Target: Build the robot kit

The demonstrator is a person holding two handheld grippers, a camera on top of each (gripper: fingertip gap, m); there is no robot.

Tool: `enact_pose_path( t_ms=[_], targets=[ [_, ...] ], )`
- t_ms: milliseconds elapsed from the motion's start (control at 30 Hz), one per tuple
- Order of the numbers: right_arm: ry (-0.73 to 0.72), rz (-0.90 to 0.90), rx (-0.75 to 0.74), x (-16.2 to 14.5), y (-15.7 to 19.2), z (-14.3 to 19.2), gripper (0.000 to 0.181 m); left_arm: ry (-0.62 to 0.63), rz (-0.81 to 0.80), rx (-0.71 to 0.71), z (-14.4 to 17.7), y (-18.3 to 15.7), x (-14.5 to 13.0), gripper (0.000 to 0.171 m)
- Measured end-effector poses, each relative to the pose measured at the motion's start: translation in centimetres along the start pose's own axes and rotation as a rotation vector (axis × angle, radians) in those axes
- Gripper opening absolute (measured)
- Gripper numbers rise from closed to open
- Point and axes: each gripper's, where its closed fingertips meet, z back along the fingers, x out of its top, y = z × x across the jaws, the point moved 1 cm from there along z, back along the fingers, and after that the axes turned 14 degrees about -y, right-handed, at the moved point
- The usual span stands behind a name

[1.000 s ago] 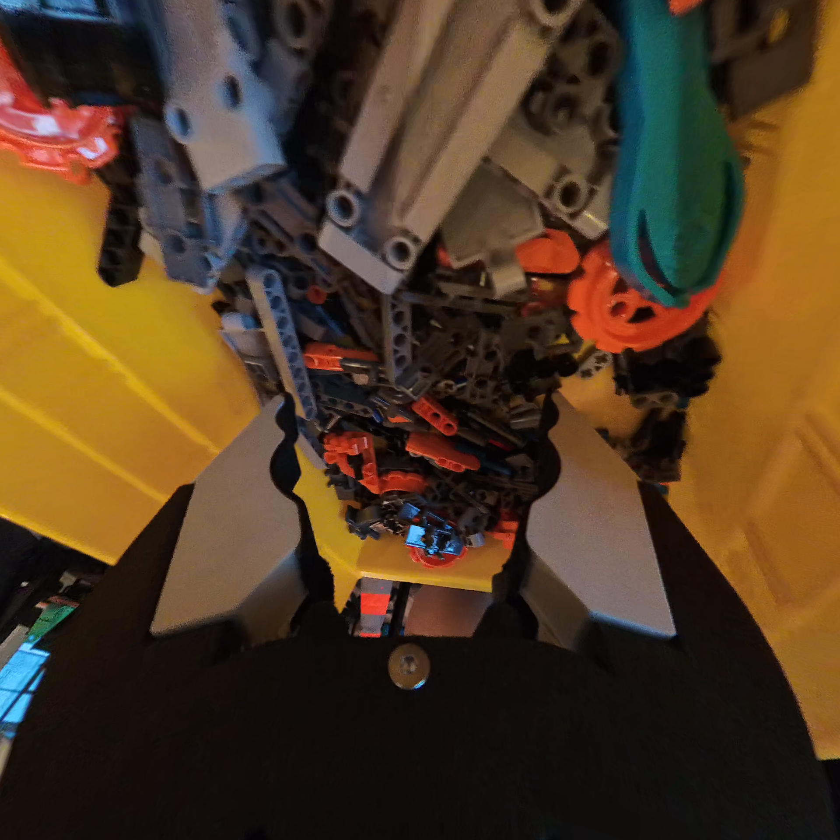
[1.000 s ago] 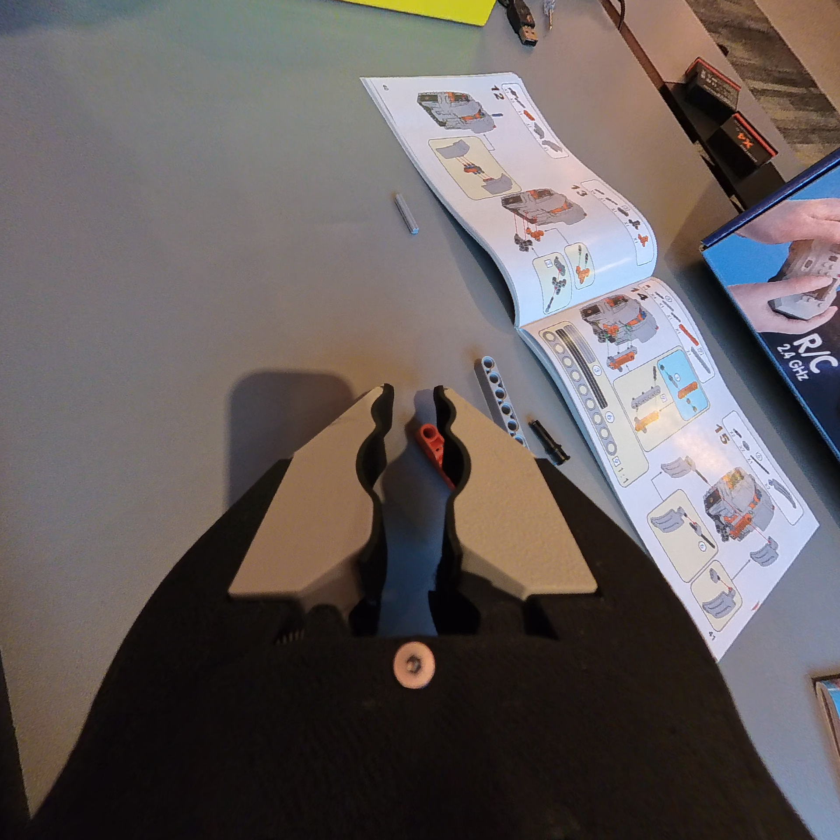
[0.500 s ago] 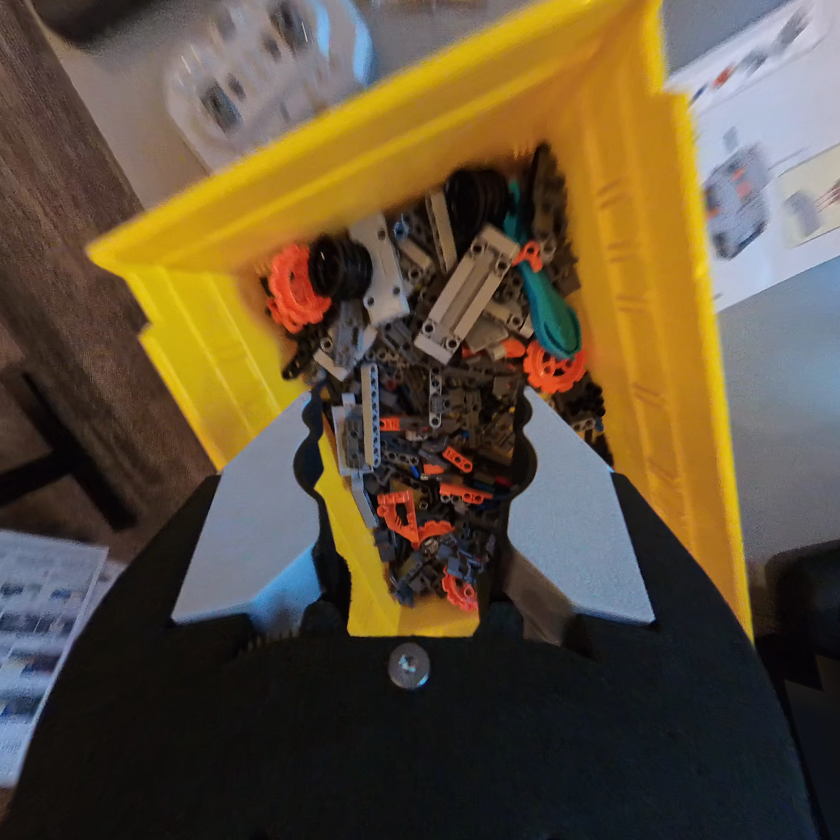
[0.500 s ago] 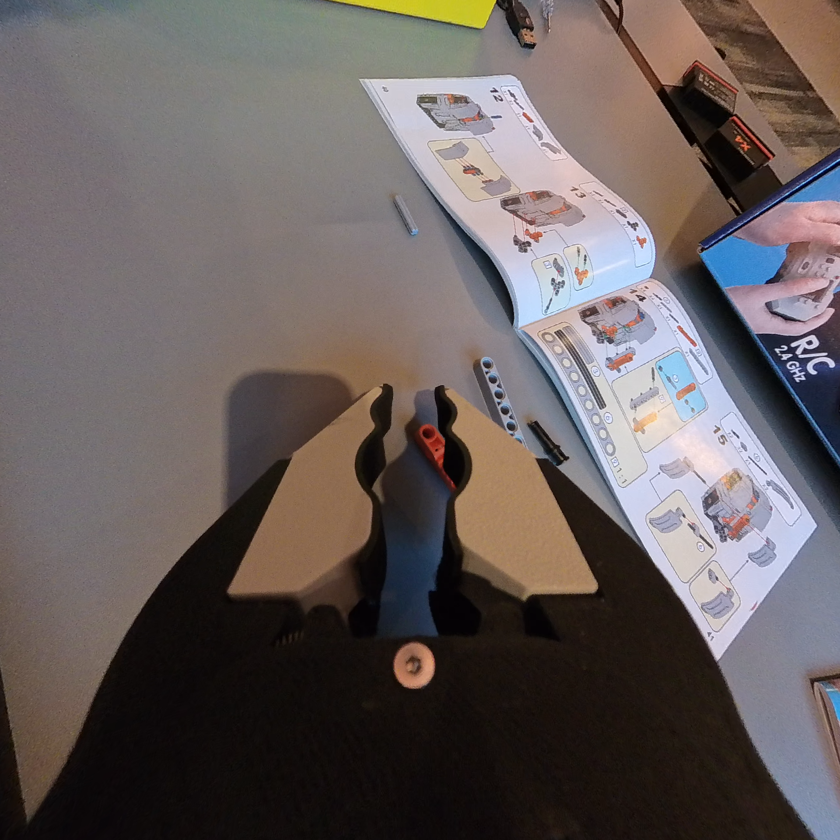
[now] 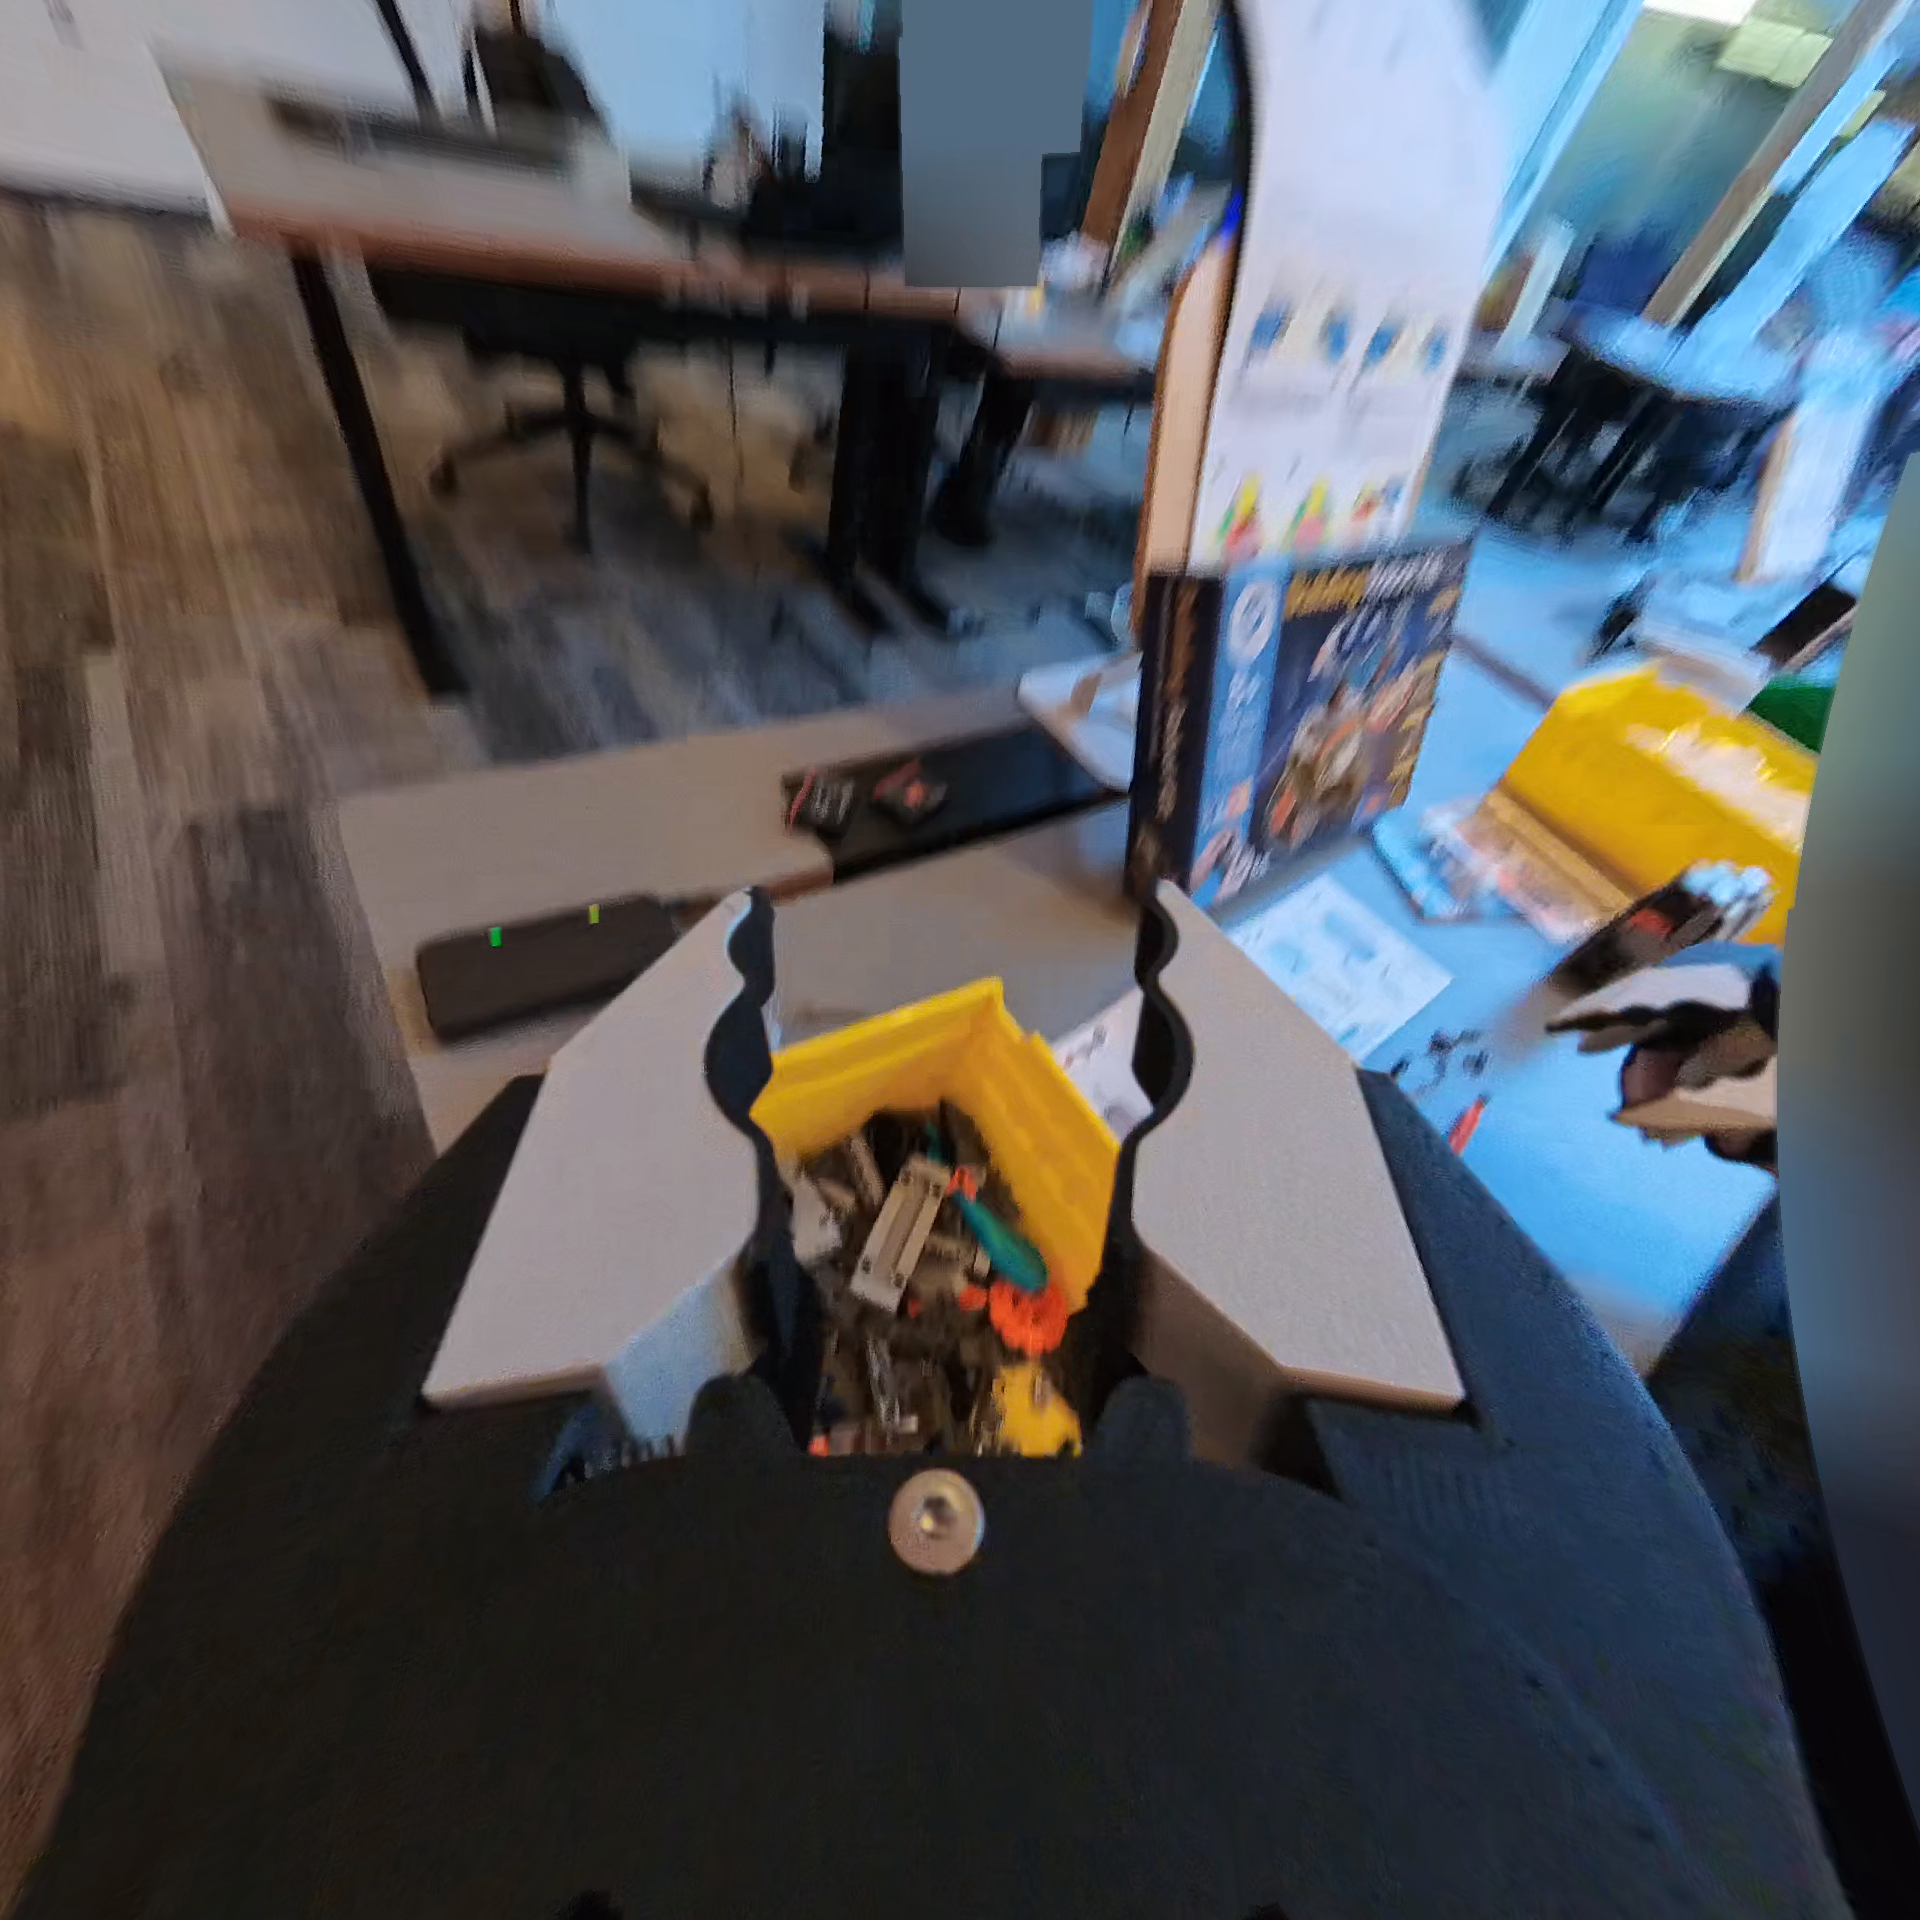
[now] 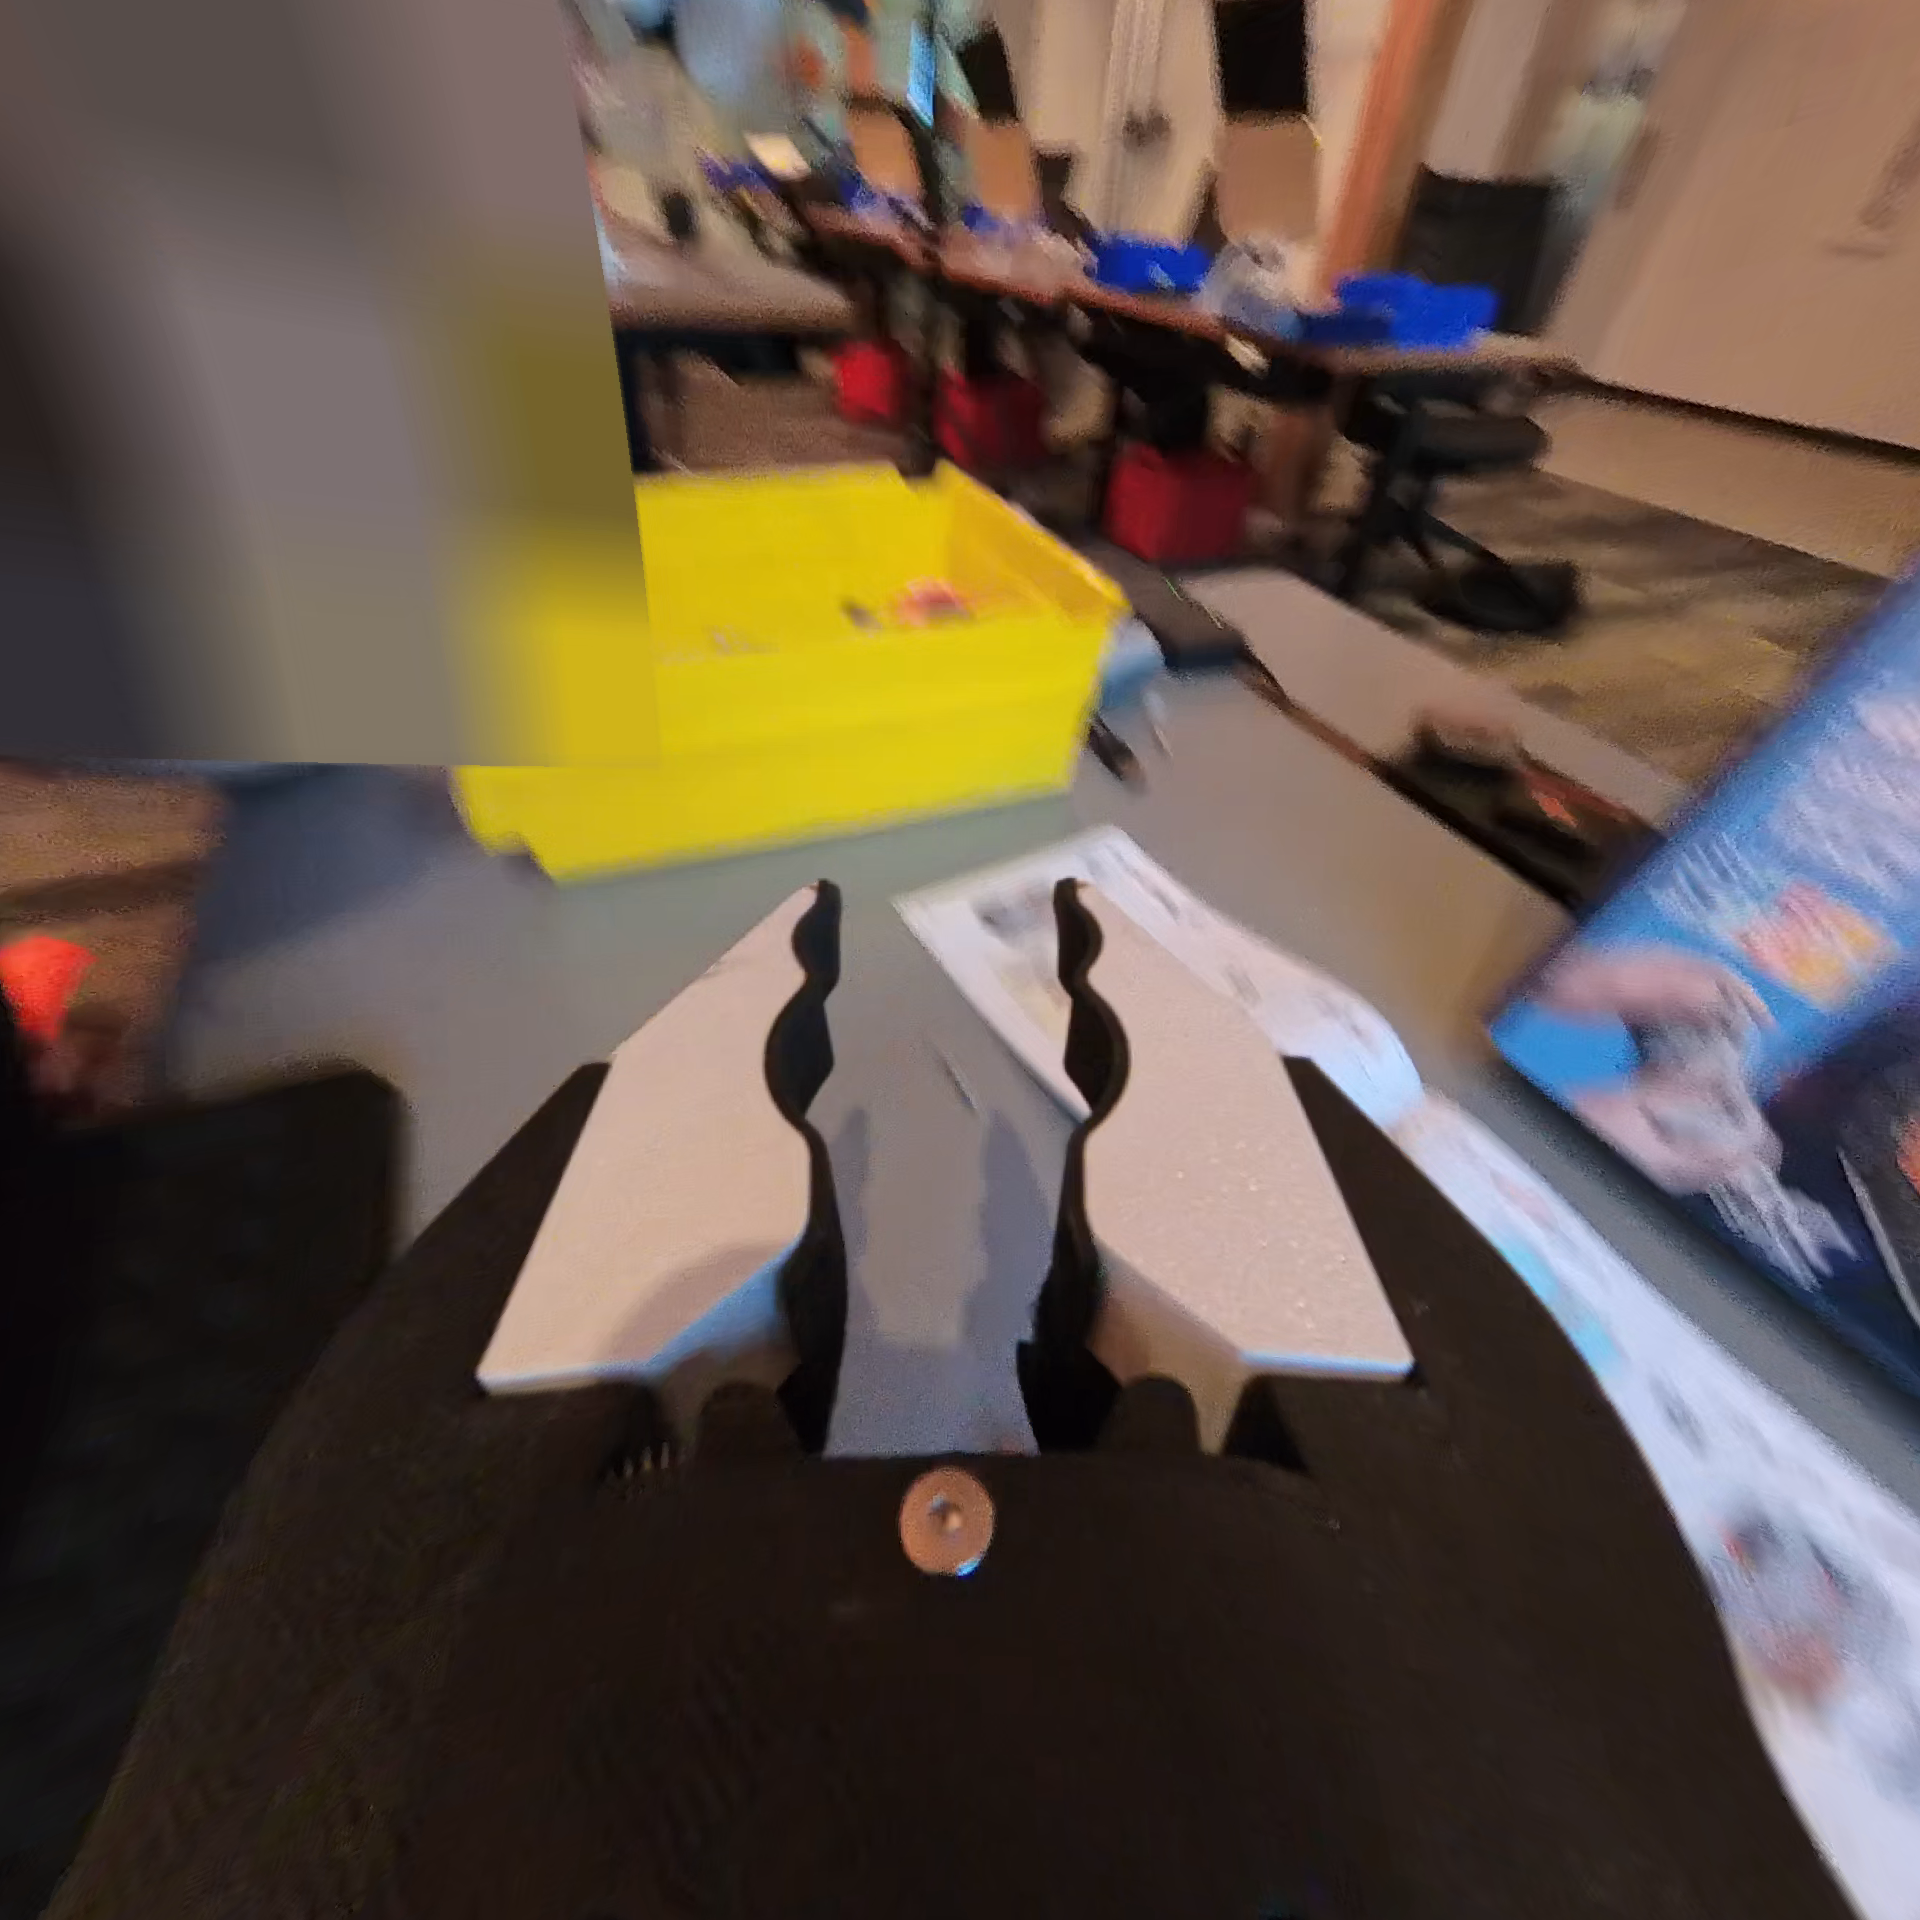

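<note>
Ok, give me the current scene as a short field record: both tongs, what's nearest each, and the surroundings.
left tongs: open, empty, above yellow bin
bin contents: mixed building parts, grey, black, orange, one teal
right tongs: open, empty, over grey table
beside right tongs: open instruction booklet
further right: blue box
image quality: motion blur, small items unclear

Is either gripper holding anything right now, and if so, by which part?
Nothing is held. The left gripper is open above the yellow bin; the right gripper is open over the grey table.
</note>
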Motion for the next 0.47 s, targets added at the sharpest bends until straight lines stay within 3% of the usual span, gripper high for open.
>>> enact_pose_path(
  t_ms=[100,200,267,367,467],
  targets=[
    [-0.042,0.011,0.152,6.2,1.8,-5.8,0.041,-0.239,0.011,-0.058,3.1,-0.8,3.9,0.057],
    [0.052,0.111,0.314,8.8,3.7,-13.1,0.038,-0.461,-0.012,-0.083,6.2,-0.5,6.3,0.049],
    [0.163,0.140,0.449,8.3,5.6,-18.0,0.039,-0.632,-0.029,-0.110,8.1,-0.3,7.9,0.057],
    [0.302,0.206,0.651,5.1,9.0,-23.5,0.038,-0.624,0.009,-0.116,9.2,0.6,8.0,0.061],
    [0.466,0.273,0.813,0.2,12.0,-26.7,0.038,-0.666,0.069,-0.050,10.7,2.2,8.4,0.048]
  ],
)
